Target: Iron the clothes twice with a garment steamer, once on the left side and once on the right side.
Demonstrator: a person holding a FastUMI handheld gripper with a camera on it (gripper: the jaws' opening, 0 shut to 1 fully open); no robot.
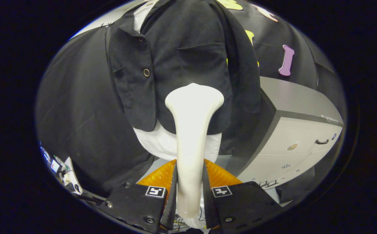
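At the far left, a small heap of cables and gear [60,170] is lying low beside the black cloth wall [84,107]. Next to that, a dark jacket [178,65] is hanging over a white shirt [162,143], whose hem is showing below the jacket's edge; a round button [146,72] is sitting on the jacket's left front panel. In the middle, the gripper [190,182] is clamping the white steamer [191,136], with both fingers [170,191] pressing on its handle from either side. The steamer is reaching straight ahead of the fingers, and its wide head is lying against the lower part of the jacket's right-hand panel. Orange padding [222,175] is showing behind the fingers. Further right, a grey and white cabinet [299,136] is standing beside the clothes, with a dark handle [322,141] on its front.
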